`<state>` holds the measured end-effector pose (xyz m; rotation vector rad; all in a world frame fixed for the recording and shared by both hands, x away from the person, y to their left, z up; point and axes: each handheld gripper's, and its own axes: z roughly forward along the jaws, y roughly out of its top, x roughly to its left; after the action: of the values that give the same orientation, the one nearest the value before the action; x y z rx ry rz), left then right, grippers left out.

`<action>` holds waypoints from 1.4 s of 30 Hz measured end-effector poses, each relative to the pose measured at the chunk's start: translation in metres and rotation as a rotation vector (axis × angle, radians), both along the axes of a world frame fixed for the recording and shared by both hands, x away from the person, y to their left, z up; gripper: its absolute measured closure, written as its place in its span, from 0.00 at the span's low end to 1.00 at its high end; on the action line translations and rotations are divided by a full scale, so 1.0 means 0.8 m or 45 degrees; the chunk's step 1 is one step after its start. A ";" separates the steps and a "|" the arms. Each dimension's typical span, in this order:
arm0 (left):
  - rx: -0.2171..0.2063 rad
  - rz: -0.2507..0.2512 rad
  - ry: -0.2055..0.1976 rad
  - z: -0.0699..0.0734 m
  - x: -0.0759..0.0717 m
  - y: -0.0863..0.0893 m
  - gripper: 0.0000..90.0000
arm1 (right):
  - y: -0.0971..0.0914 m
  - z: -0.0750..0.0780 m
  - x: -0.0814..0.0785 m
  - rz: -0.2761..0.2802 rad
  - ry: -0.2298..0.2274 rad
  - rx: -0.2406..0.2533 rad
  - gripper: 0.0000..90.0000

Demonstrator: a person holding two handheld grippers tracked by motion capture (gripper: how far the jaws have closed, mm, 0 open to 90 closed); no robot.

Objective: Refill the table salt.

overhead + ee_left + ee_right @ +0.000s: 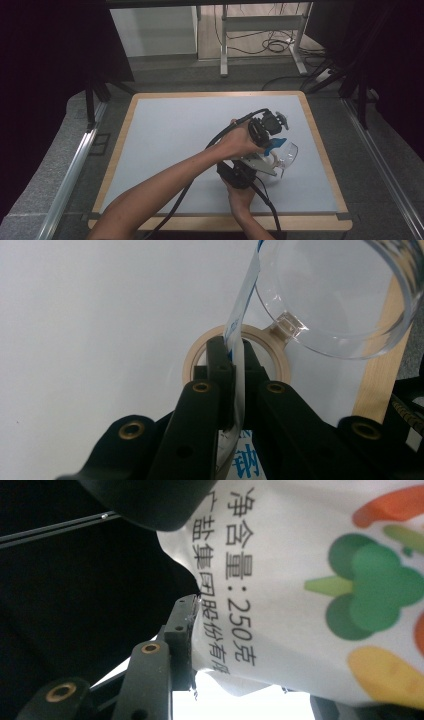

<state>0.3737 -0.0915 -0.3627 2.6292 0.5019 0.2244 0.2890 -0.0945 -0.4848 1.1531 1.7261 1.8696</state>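
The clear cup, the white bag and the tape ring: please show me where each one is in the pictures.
clear cup [340, 295]: left gripper view, its transparent wall.
white bag [300, 570]: right gripper view, its printed face.
tape ring [280, 360]: left gripper view, its right rim.

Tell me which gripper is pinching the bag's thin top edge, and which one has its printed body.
The left gripper pinches the bag by its thin blue-and-white edge, just below the clear cup. The right gripper holds the printed body with the vegetable pictures.
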 end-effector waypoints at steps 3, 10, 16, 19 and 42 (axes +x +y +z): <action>-0.003 0.001 0.005 -0.001 0.001 0.001 1.00 | 0.001 -0.002 0.001 -0.001 -0.007 -0.011 0.66; -0.007 0.000 0.008 -0.002 0.001 0.002 1.00 | 0.001 -0.003 0.000 -0.003 0.005 0.001 0.66; -0.006 -0.006 0.006 -0.002 -0.001 -0.001 1.00 | -0.001 -0.004 0.000 -0.013 -0.002 0.002 0.67; -0.007 -0.004 0.006 -0.001 0.000 -0.001 1.00 | -0.002 -0.003 0.000 -0.018 -0.004 0.001 0.67; -0.004 -0.007 0.008 -0.001 -0.001 -0.001 1.00 | -0.001 -0.004 -0.002 -0.019 -0.005 -0.001 0.67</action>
<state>0.3732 -0.0922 -0.3638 2.6284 0.4968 0.2133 0.2878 -0.0953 -0.4877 1.1581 1.7108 1.8613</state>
